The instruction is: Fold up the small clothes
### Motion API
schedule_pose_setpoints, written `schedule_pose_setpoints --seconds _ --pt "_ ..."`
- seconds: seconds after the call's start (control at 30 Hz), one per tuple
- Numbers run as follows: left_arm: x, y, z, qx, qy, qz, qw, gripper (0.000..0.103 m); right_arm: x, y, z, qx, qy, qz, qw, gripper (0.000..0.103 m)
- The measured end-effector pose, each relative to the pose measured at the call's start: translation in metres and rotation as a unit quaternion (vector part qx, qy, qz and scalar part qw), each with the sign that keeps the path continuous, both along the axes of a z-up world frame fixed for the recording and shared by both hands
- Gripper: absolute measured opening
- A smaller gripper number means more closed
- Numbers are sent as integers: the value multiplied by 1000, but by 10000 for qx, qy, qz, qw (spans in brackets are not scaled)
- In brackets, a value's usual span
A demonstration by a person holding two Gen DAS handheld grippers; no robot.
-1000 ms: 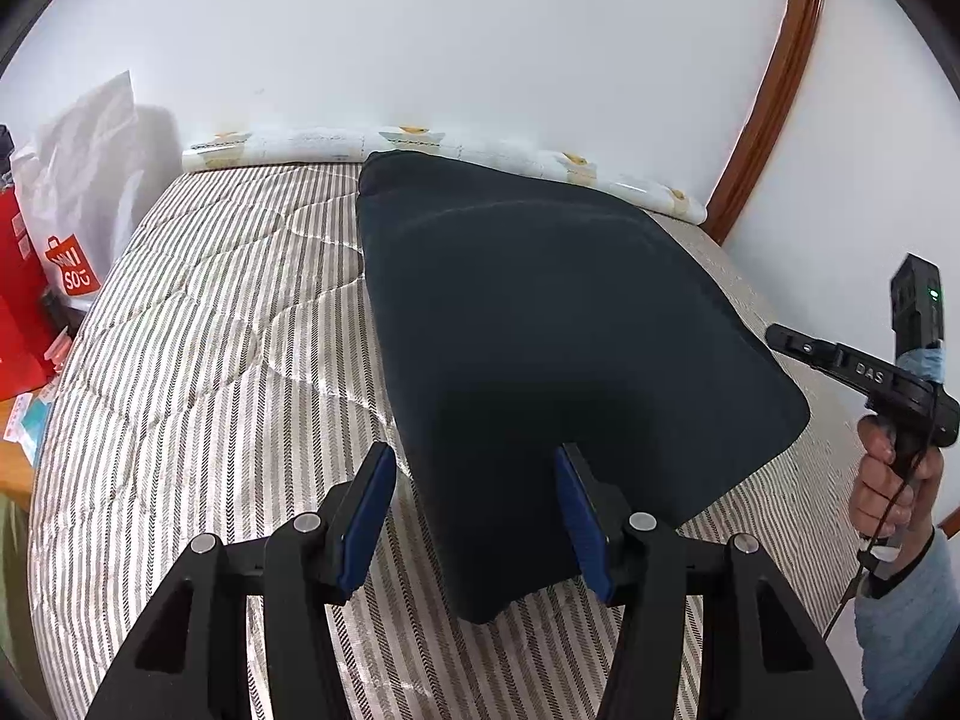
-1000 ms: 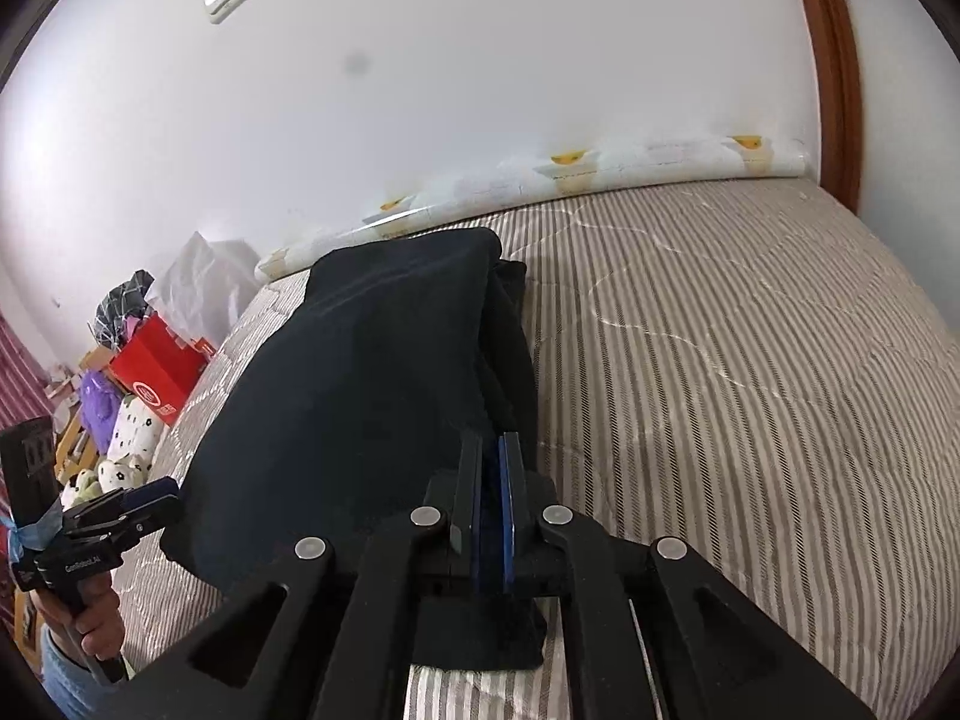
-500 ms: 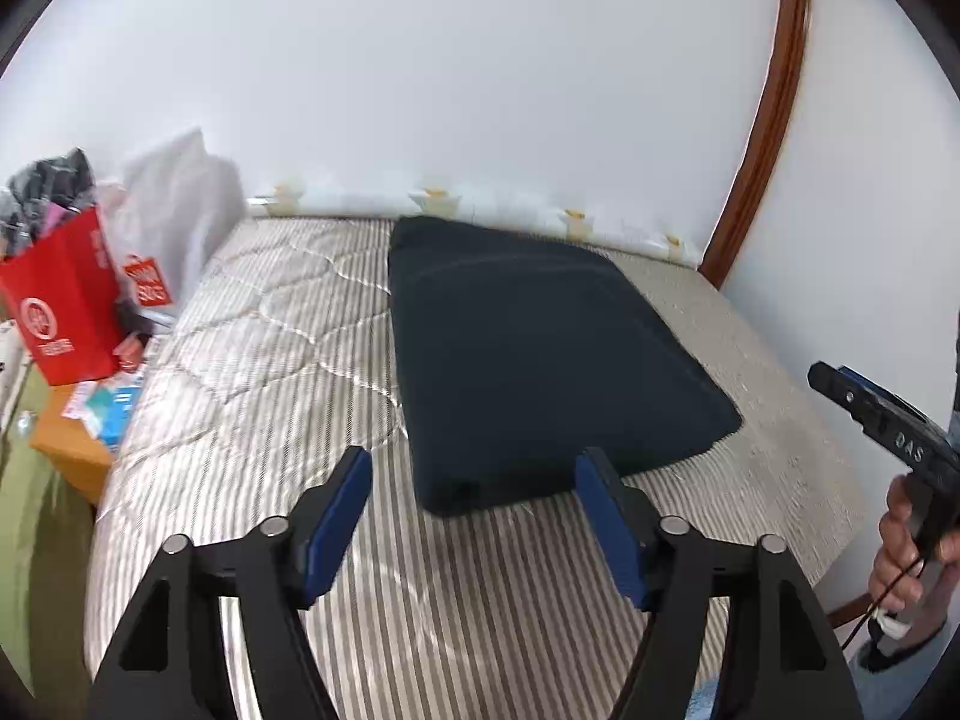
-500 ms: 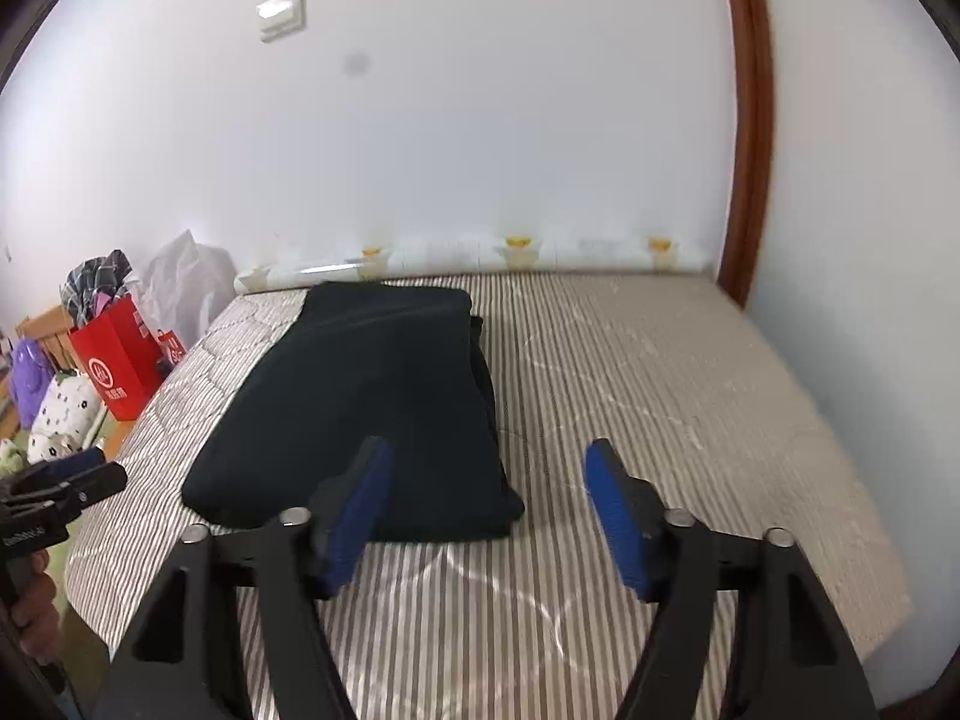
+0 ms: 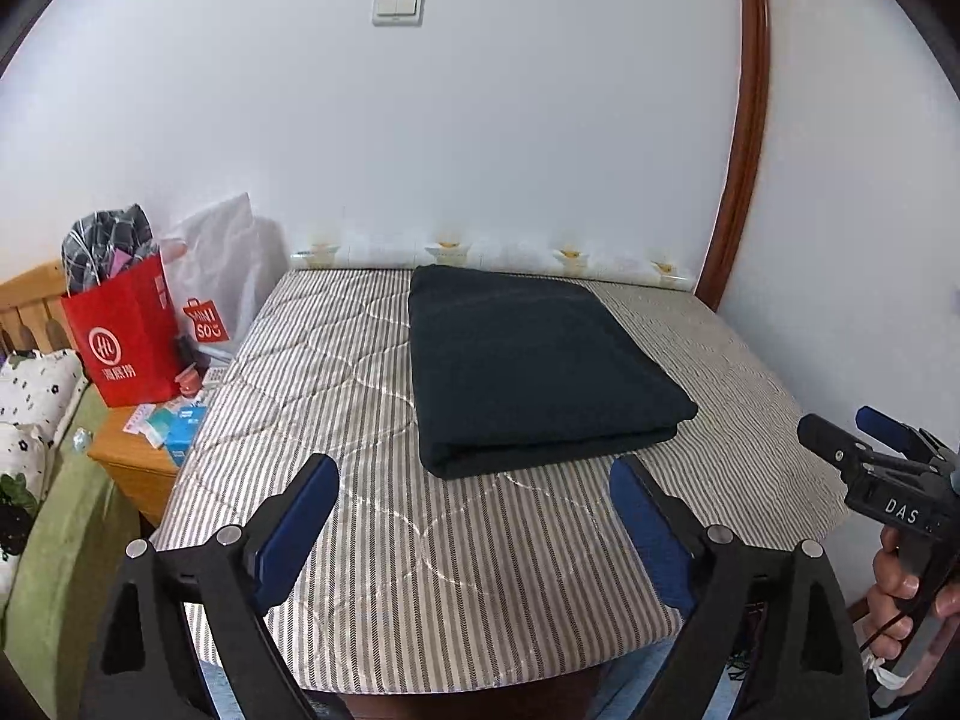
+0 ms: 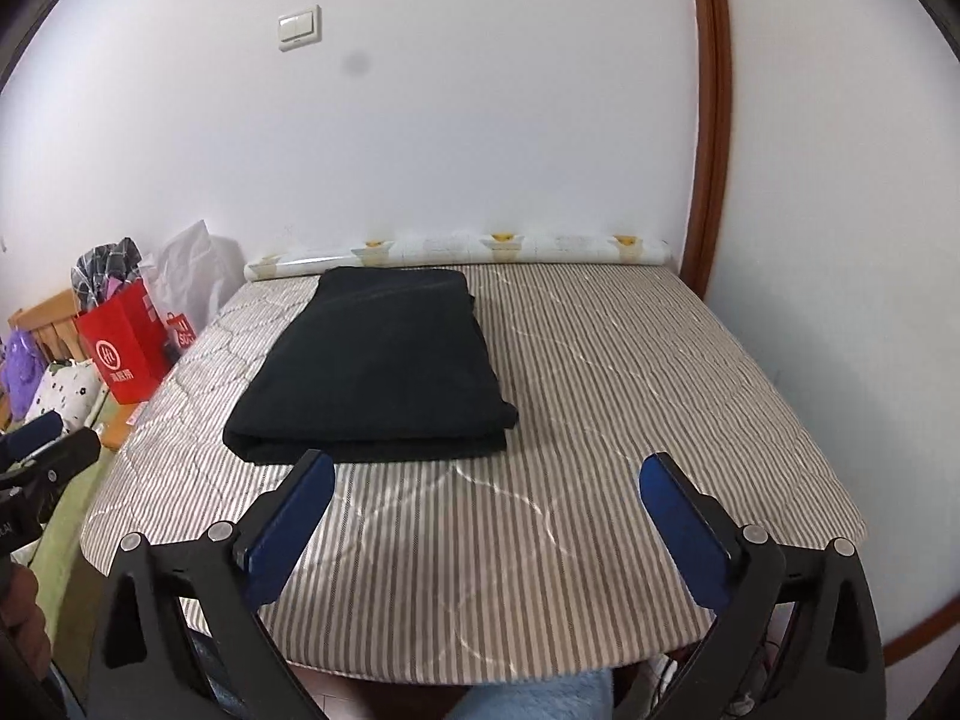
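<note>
Folded dark garment (image 5: 534,366) is seen lying flat on a striped quilted mattress (image 5: 336,396), its far edge close to the patterned roll (image 6: 456,249) that runs along the white wall. In the left wrist view the garment is placed at the middle of the mattress; in the right wrist view it is shown toward the left half, with bare striped surface to its right. A doubled edge is turned toward the cameras.

Left gripper (image 5: 474,498) is held above the near end of the mattress, its blue pads (image 5: 297,531) spread wide and nothing caught between them; its jaws have just been opening. Right gripper (image 6: 486,498) is likewise held released and empty, its jaws also having just been opening, with the garment's near edge lying just beyond its left pad. Neither gripper is touching the cloth.

Each gripper is caught at the edge of the other's view: the right one (image 5: 876,450) gripped by a hand (image 5: 900,594) at the lower right, the left one (image 6: 42,450) at the far left.

Beside the bed, a red shopping bag (image 5: 123,339) and a white bag (image 5: 225,282) are stood on a wooden nightstand (image 5: 141,468). A light switch (image 5: 397,6) is mounted on the wall, and a brown wooden frame (image 5: 741,138) is seen at the right.
</note>
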State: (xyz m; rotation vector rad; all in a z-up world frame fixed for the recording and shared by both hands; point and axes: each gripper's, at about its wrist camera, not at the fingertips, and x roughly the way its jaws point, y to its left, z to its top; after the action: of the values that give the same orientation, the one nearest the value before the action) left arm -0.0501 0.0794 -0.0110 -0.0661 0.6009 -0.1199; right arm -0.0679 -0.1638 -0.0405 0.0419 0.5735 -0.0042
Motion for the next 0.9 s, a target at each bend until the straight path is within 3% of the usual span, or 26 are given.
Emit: schedule_pose_setpoints --seconds 0.9 --pt "-10 -16 -1 150 -27 -29 9999 92 -17 -8 -1 -38 65 -292 9995 101"
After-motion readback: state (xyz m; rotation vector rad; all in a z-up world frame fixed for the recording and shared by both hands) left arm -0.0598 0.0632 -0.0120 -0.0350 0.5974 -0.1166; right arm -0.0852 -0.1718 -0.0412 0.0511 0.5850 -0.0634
